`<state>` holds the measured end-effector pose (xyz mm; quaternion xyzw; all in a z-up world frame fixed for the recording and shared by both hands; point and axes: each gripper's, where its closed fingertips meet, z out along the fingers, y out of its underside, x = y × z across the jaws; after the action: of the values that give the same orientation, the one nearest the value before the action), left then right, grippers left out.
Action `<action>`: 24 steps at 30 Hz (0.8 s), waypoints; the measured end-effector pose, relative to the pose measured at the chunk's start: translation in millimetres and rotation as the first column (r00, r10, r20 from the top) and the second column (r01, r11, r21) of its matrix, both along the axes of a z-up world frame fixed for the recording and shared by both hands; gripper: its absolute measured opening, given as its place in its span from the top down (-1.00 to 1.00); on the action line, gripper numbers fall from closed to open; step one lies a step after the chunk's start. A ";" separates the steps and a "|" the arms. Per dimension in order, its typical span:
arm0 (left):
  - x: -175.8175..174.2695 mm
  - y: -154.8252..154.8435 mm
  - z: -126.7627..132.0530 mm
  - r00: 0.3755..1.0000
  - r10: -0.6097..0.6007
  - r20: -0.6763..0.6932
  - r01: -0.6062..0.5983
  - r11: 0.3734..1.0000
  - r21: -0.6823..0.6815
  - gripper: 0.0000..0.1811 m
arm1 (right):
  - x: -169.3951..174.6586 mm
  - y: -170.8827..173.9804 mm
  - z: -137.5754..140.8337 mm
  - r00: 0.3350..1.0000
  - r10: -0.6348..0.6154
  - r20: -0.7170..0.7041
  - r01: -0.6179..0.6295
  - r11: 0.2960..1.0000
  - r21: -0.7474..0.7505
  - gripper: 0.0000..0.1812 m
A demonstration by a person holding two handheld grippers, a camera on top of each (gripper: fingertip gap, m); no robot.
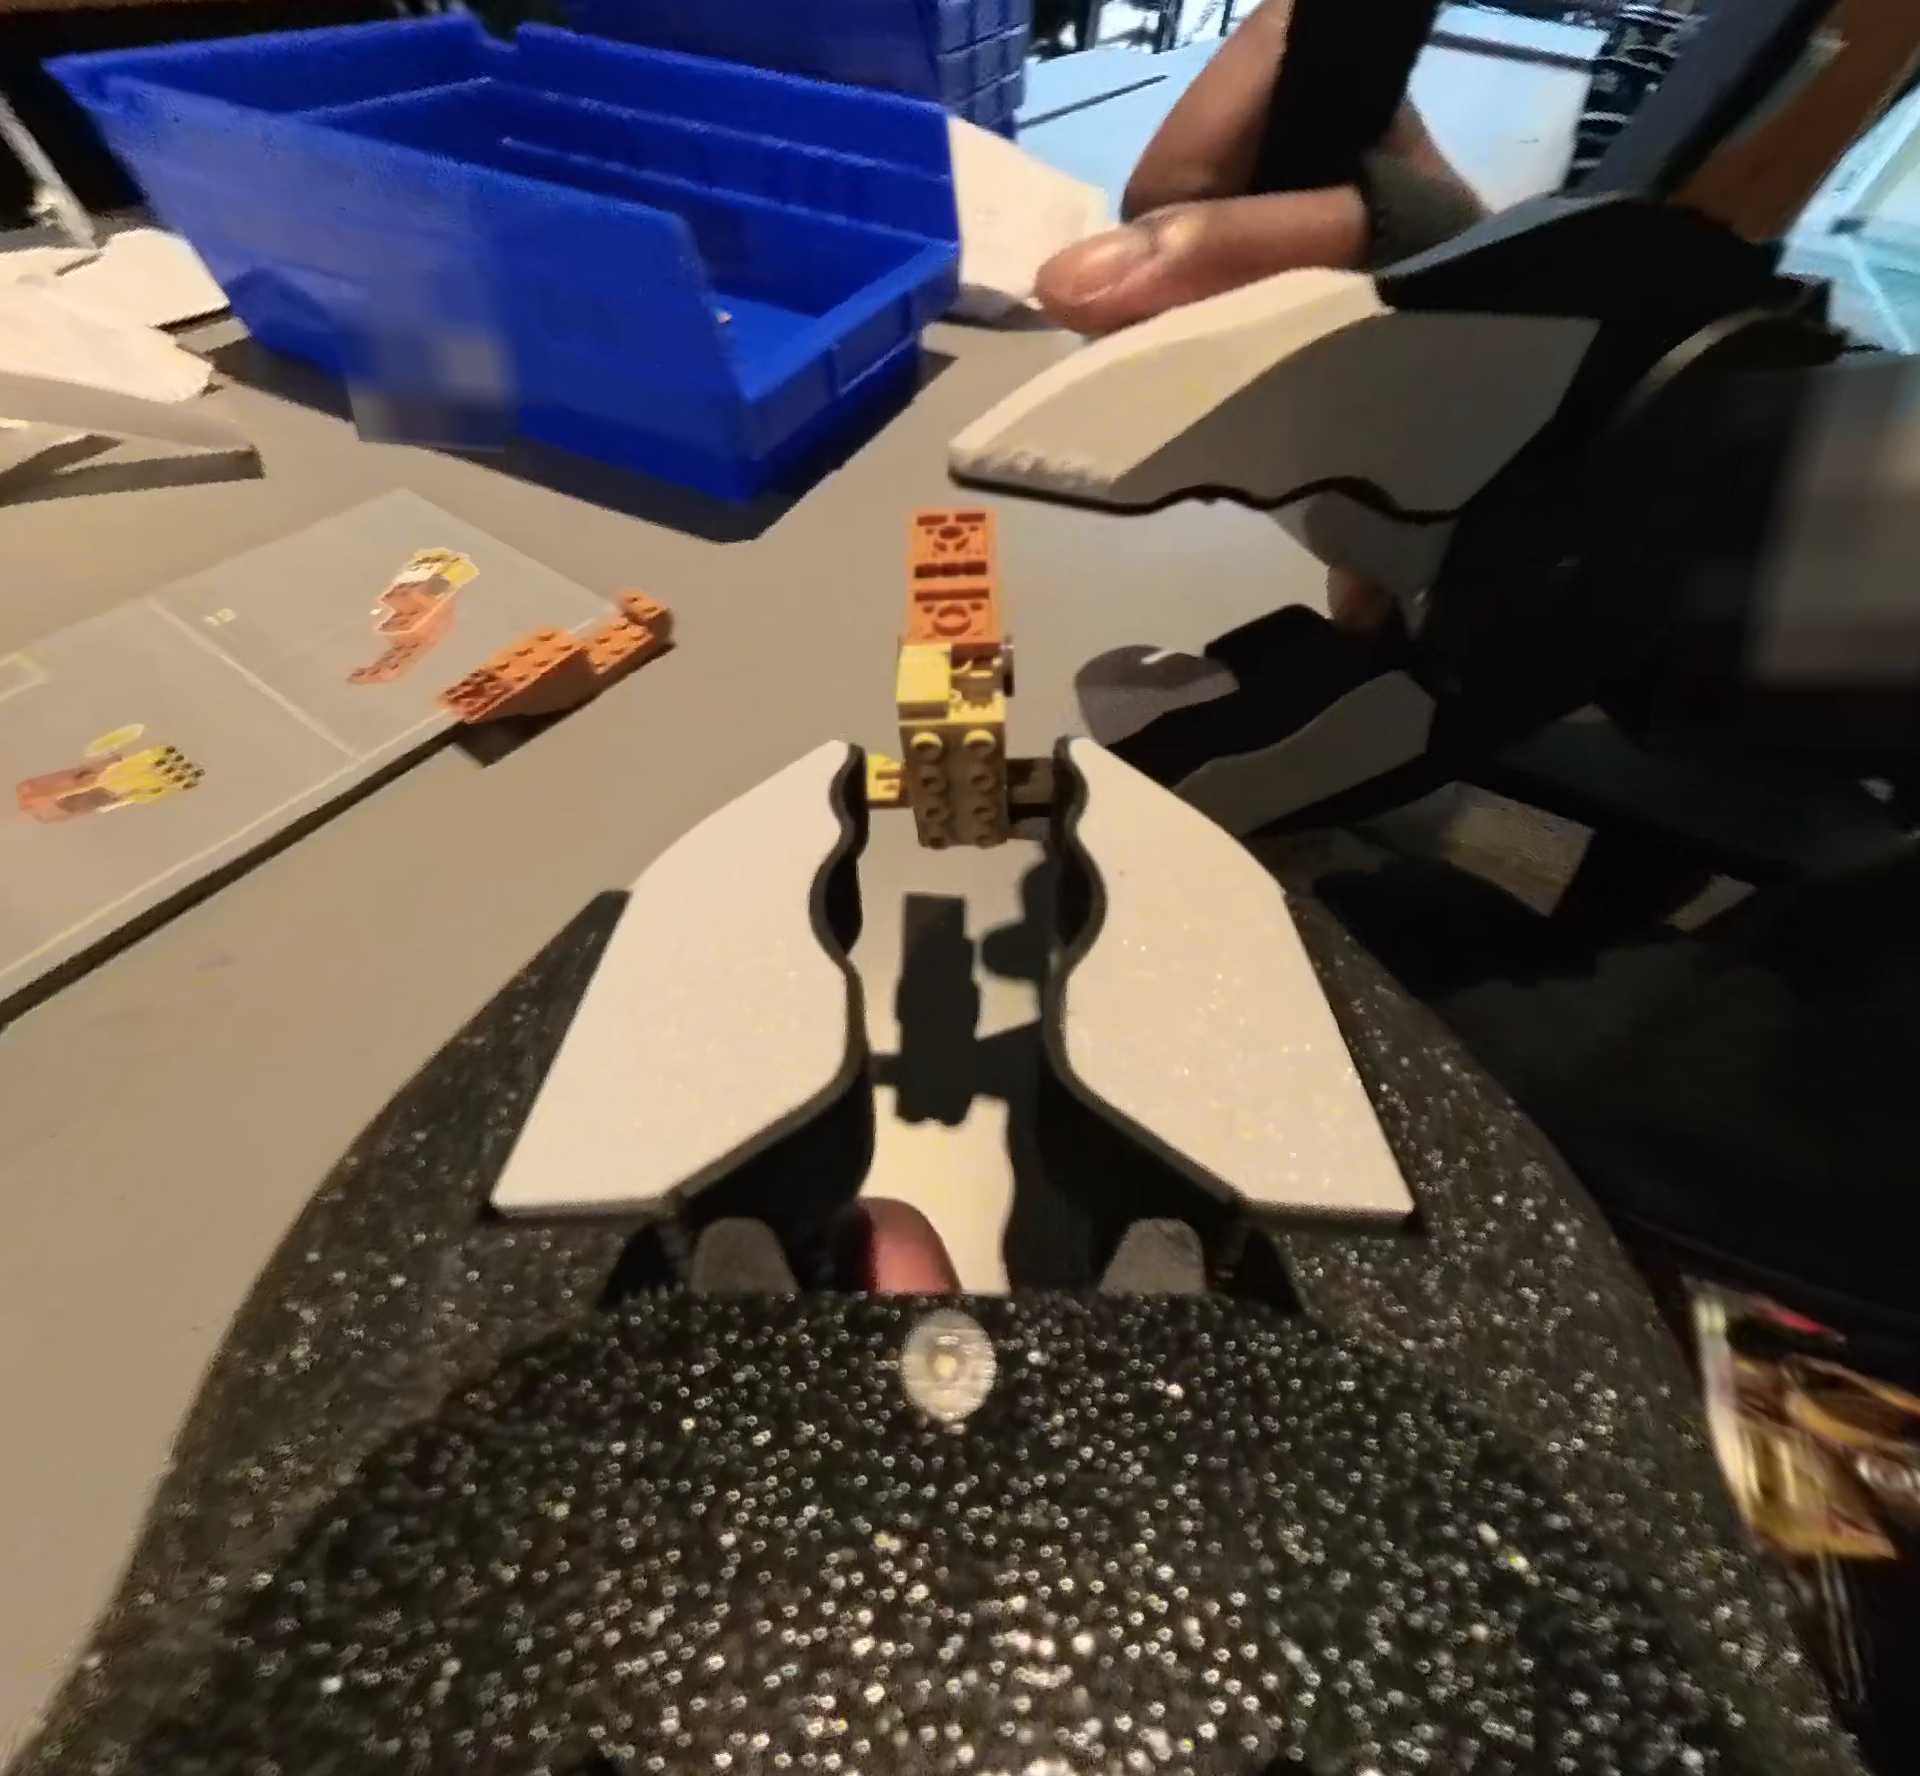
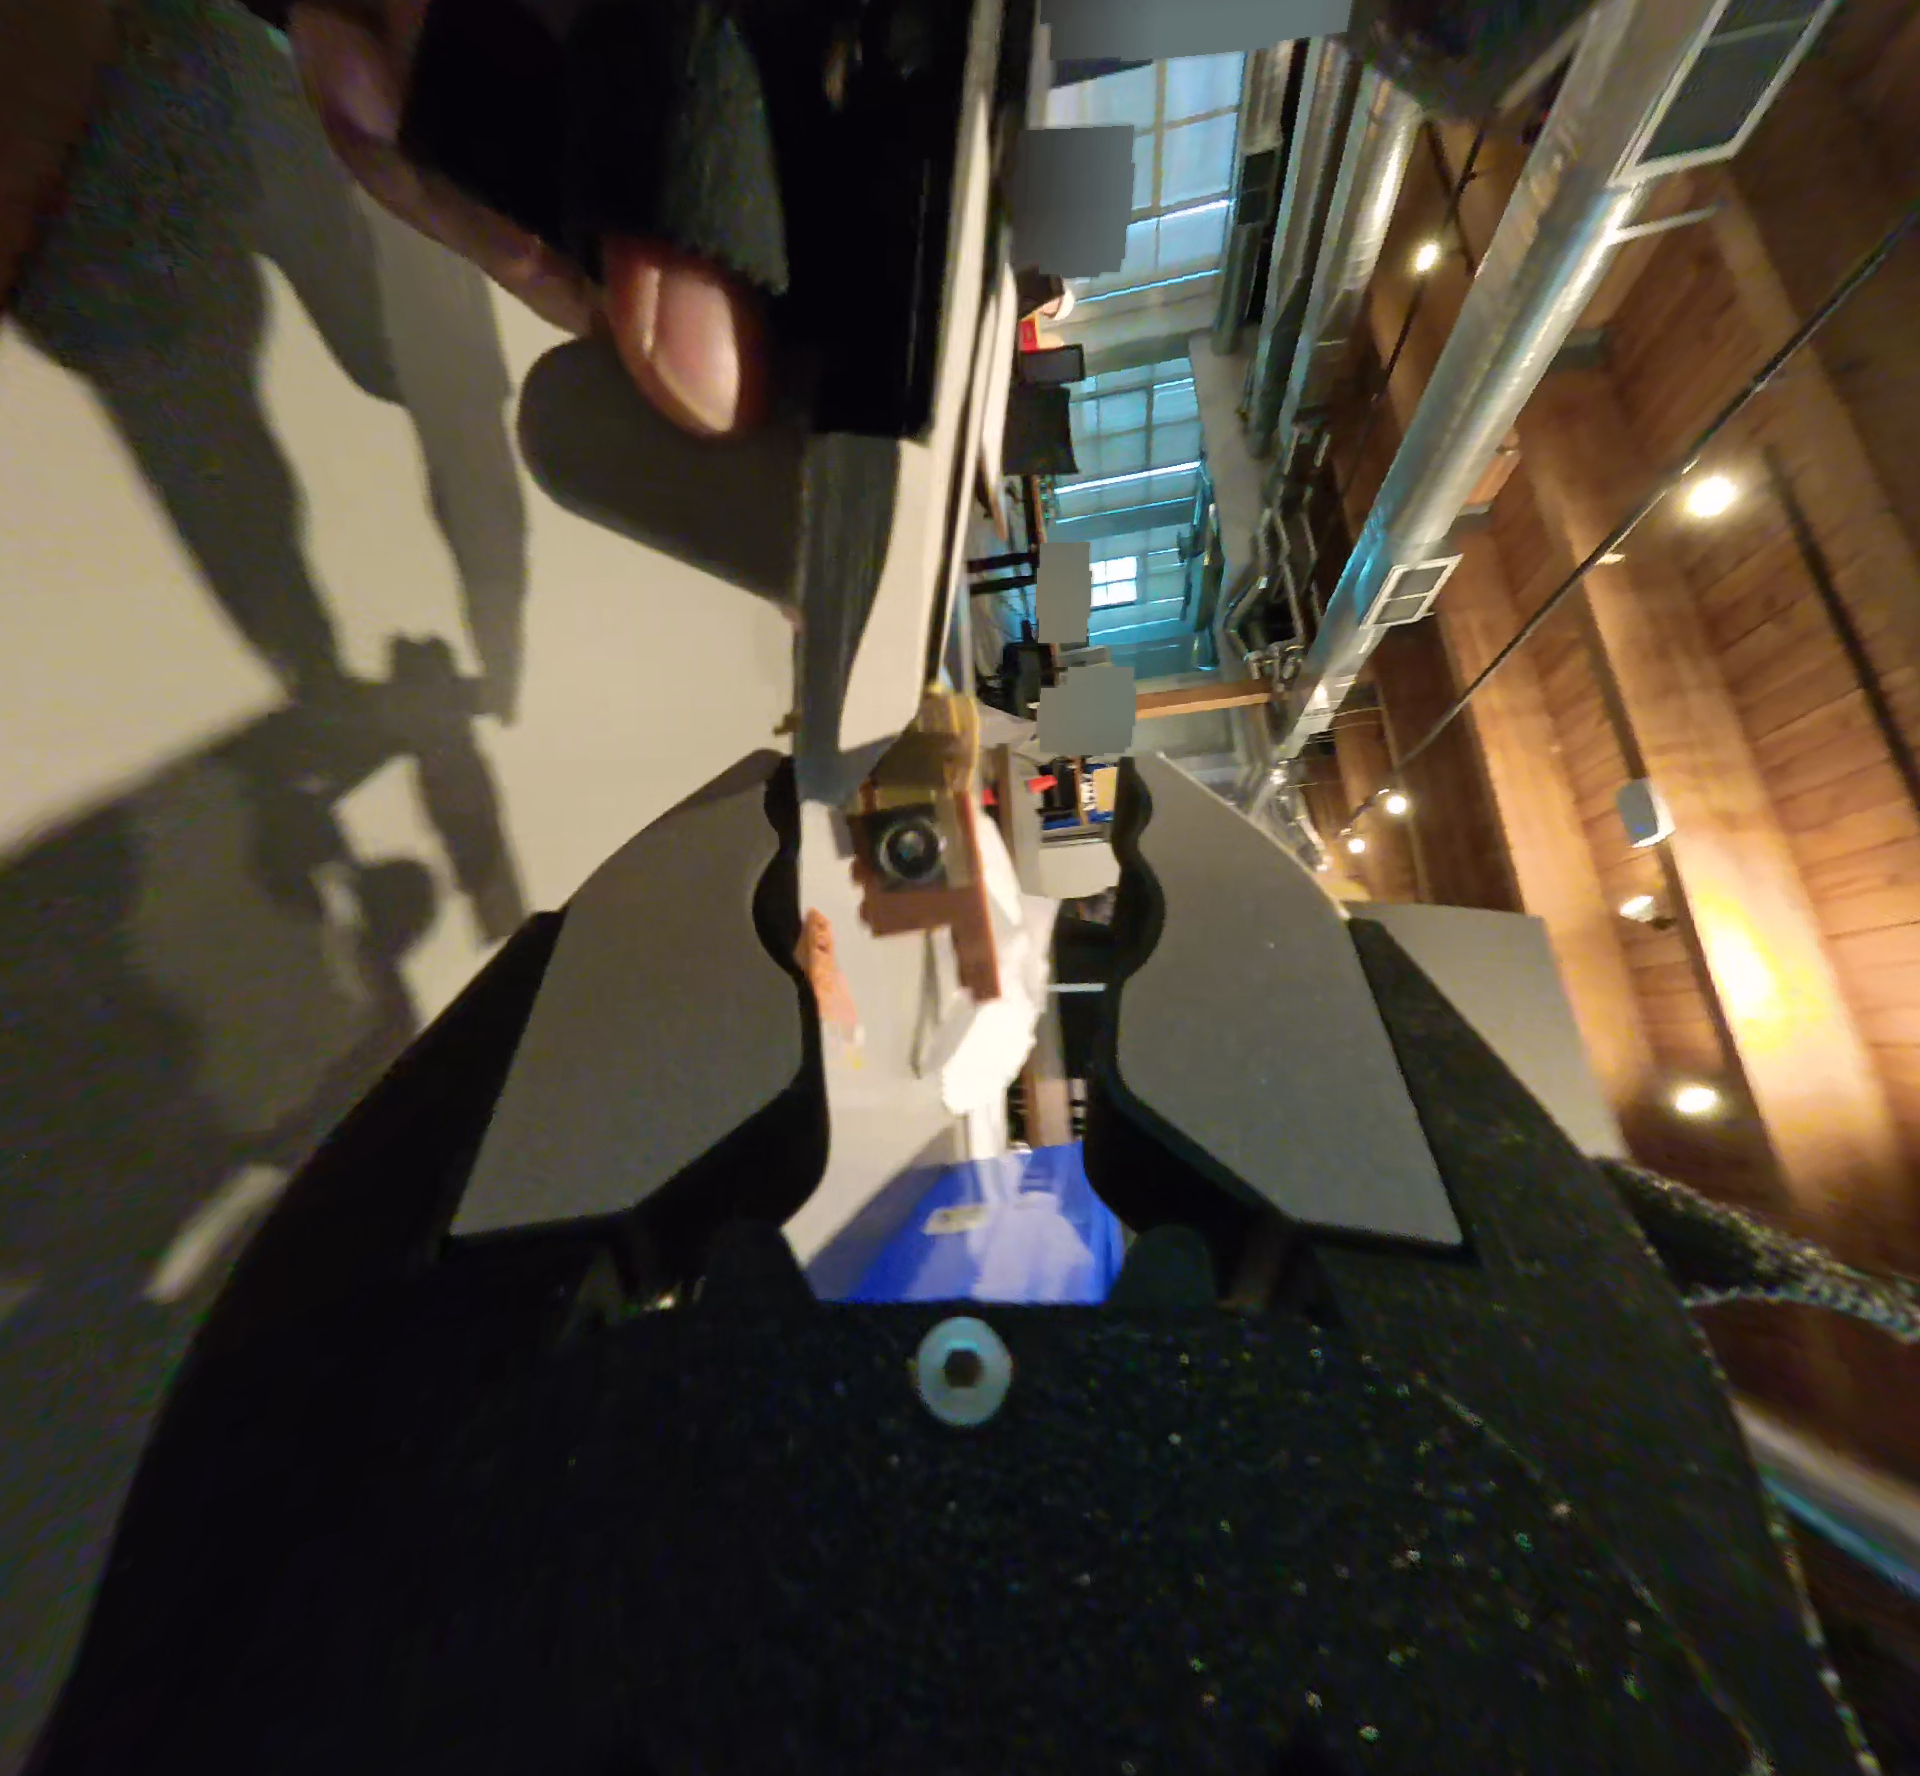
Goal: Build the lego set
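We find left gripper (image 1: 957, 781) pinching tan-and-orange brick assembly (image 1: 951, 687) at fingertips, assembly upright above grey table (image 1: 312, 999). We see right gripper (image 1: 1049, 604) turned sideways just right of assembly, fingers spread, nothing between them; hand (image 1: 1226, 220) behind it. We note loose orange brick piece (image 1: 561, 656) on instruction sheet (image 1: 208, 708), left of assembly. Blue bin (image 1: 540, 272) behind sheet. Right wrist view blurred; we confirm fingers spread, assembly just ahead.

Left tool (image 1: 961, 781) pinches shut — right tool (image 2: 956, 822) gapes, rolled sideways.
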<state>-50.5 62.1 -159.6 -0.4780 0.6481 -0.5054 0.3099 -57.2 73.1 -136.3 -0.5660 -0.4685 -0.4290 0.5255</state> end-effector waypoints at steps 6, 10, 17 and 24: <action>20.0 49.3 -6.2 0.992 0.128 0.011 -0.127 0.989 -0.073 0.63 | 21.9 28.1 -19.0 0.994 0.000 -0.113 -0.003 0.999 -0.032 0.36; 29.7 72.6 -11.9 0.985 0.171 -0.026 -0.173 0.983 -0.063 0.64 | 33.3 46.6 -24.8 0.987 -0.013 -0.159 0.007 0.999 -0.042 0.38; 35.4 87.3 -11.7 0.986 0.155 -0.058 -0.163 0.969 -0.183 0.64 | 40.2 54.0 -32.0 0.953 -0.010 -0.302 -0.009 0.998 -0.060 0.39; 31.6 95.3 -2.0 0.994 0.103 -0.034 -0.108 0.913 -0.394 0.64 | 47.0 53.4 -32.6 0.908 -0.009 -0.420 -0.020 0.998 -0.064 0.42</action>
<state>-18.9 157.3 -161.6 -0.5682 0.5080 -0.6051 0.2300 -10.2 126.5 -168.9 -0.6609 -0.3601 -0.2800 0.5959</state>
